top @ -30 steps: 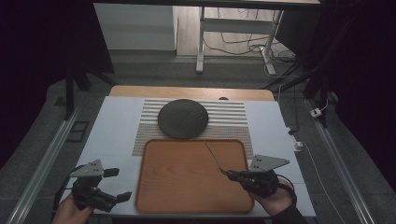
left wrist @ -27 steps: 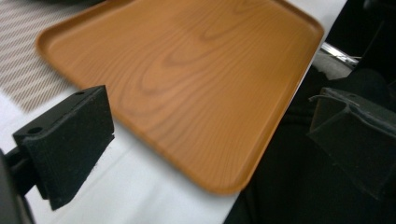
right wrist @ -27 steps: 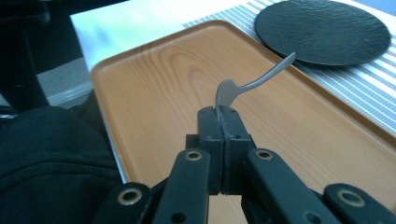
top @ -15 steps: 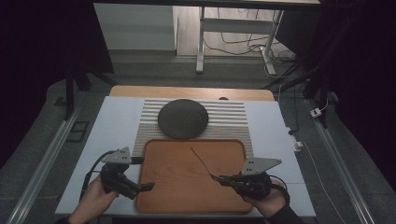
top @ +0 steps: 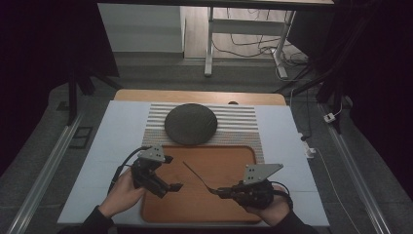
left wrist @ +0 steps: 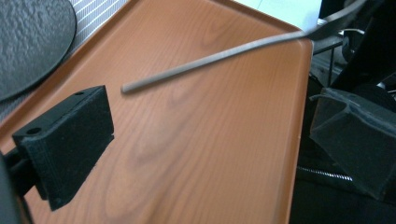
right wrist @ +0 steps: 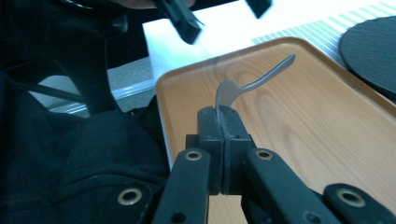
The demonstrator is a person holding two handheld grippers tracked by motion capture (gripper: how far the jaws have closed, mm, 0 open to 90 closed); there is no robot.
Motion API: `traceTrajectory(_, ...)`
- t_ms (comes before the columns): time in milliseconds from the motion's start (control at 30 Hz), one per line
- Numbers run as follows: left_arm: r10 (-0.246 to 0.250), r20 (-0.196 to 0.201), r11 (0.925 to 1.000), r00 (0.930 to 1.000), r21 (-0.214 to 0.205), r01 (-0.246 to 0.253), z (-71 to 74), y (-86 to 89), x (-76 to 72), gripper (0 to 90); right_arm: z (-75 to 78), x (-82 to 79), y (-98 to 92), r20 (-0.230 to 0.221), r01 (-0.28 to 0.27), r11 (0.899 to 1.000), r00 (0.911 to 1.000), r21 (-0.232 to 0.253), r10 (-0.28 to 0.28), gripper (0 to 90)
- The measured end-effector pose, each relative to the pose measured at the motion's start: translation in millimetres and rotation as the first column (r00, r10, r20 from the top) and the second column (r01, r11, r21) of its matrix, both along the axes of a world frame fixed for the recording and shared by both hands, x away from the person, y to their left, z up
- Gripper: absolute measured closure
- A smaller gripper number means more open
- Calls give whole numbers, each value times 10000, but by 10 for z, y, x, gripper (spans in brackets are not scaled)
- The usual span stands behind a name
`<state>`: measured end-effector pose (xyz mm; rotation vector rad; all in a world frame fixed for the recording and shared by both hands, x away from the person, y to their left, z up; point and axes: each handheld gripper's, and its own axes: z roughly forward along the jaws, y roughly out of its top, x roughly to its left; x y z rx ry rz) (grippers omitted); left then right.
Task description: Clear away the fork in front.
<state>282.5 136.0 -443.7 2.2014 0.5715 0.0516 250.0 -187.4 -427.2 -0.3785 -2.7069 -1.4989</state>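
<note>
From the high view I see my right gripper [top: 217, 191] grasping a thin metal utensil [top: 195, 174] over the wooden tray [top: 209, 207] on the pale table [top: 117, 131], dark room around. In the left gripper view my jaws stand released above the tray [left wrist: 210, 154]. In the right gripper view the jaws are clenched on the utensil [right wrist: 261, 77].
</note>
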Motion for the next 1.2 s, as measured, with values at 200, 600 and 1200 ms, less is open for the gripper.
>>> traceTrajectory(200,-635,239,9941,9977,901,611,-16,-183,79,3,10,-6,76,-88,-391,9992,9992,129,392,891)
traceTrajectory(600,-1863,456,9626,9814,2083,1731,-118,-370,69,147,33,-29,105,-240,-922,9953,9954,296,929,891)
traceTrajectory(1200,-3447,392,9162,9379,2314,3271,-94,-369,-3,620,20,-40,136,-423,-1563,9877,9868,65,1564,891)
